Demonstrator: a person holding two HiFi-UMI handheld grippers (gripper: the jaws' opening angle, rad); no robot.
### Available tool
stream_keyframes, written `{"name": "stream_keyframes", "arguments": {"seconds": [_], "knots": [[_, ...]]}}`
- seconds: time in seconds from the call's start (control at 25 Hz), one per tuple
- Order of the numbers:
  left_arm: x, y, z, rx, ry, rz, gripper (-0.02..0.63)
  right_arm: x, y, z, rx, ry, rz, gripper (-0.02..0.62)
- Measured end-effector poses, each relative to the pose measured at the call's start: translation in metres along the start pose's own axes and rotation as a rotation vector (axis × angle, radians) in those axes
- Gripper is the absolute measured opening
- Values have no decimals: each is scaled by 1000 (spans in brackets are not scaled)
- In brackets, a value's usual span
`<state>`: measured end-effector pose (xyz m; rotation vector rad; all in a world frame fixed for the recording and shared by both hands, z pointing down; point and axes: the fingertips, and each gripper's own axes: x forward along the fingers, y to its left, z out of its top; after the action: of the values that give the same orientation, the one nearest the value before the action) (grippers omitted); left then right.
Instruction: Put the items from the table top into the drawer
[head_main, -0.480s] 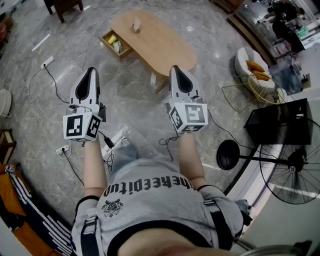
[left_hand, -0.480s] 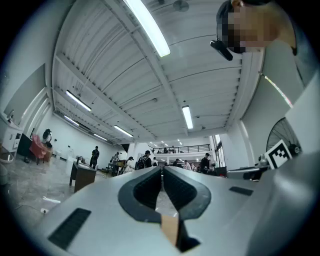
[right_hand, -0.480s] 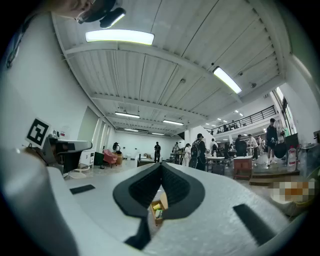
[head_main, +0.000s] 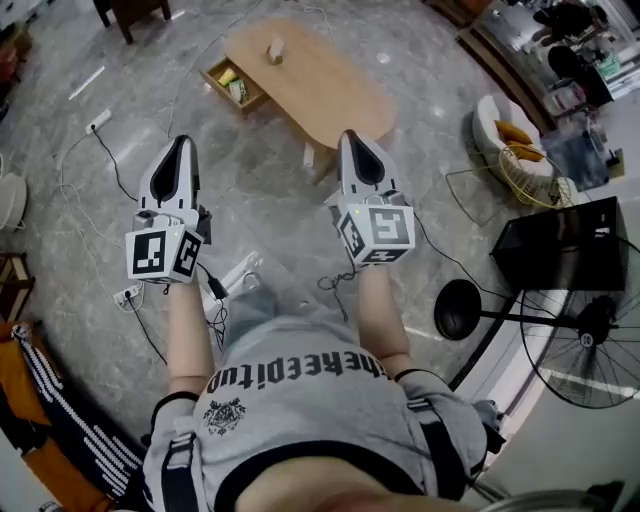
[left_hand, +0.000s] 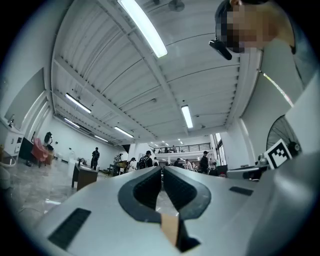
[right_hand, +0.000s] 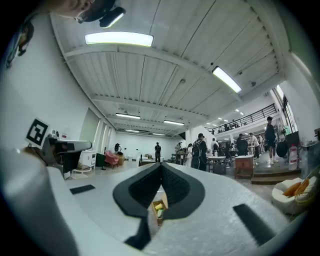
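A pale wooden oval table (head_main: 320, 85) stands on the marble floor ahead of me. One small block-like item (head_main: 273, 51) sits on its top. At the table's left side a wooden drawer (head_main: 216, 89) is pulled open, with a yellow item and a green item in it. My left gripper (head_main: 183, 142) and right gripper (head_main: 351, 136) are held side by side in the air, well short of the table, both shut and empty. The right gripper (right_hand: 161, 165) shows the drawer (right_hand: 150, 206) through the gap below its tips. The left gripper (left_hand: 162, 169) is tilted a little upward.
Cables and a power strip (head_main: 232, 273) lie on the floor under my hands. A black standing fan (head_main: 590, 322) and a black box (head_main: 558, 246) are at the right, a white chair (head_main: 497, 122) beyond them. People stand far off in the hall.
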<state>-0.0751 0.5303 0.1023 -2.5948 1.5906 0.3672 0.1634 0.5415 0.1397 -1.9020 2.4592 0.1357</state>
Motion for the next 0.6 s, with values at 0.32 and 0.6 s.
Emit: {"name": "stream_keyframes", "arguments": {"seconds": [0.32,0.6], "knots": [[6,15,1,-1,10,-7,14,10,2,5,8,-46,-40,5],[21,42,-2,12,-4,-29,14,39,16,-1,19,-41,-33,5]]}}
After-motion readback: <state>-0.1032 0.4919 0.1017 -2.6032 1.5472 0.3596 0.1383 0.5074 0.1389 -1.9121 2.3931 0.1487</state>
